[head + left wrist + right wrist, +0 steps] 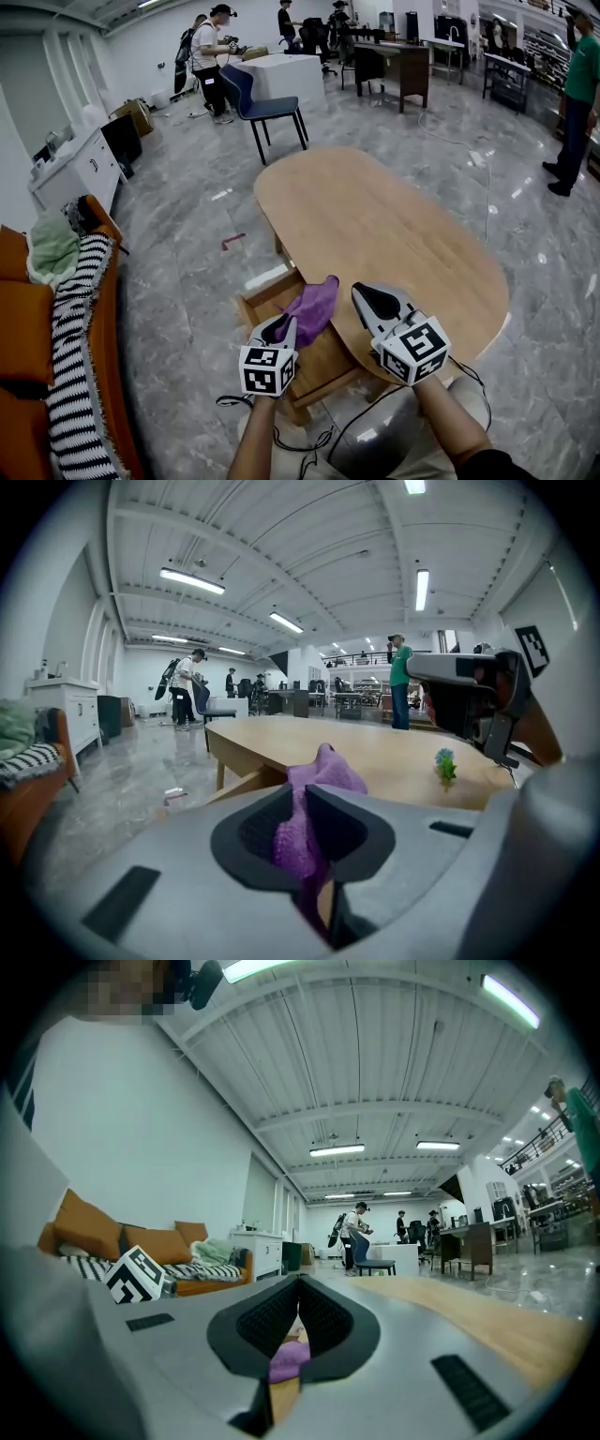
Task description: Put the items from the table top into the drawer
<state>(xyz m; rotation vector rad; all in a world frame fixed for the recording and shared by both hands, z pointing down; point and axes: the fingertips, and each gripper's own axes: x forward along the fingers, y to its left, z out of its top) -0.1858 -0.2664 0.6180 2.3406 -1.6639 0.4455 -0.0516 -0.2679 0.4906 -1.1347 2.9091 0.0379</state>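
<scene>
Grey marble floor was seen across a big hall, with an oval wooden table (375, 225) in the middle. A wooden drawer (265, 293) was found pulled out from under the table's near left edge. An orange sofa (19, 328) with a striped blanket (75, 319) was noted at far left, and a blue chair (267, 108) beyond the table. People were seen standing at the back of the room.

Left gripper (284, 328): jaws were clamped on a purple cloth (314, 305), pinched in a fold between the pads. The cloth was held over the open drawer, just beside the table edge. Whether it touched the drawer could not be told.

Right gripper (370, 300): jaws were drawn together with nothing between them. It was held over the near table edge, just to the right of the cloth. Through the slit under its jaws the cloth (289, 1359) was glimpsed beyond.

A small blue and green flower (444, 764) was spotted standing on the tabletop in the left gripper view.
</scene>
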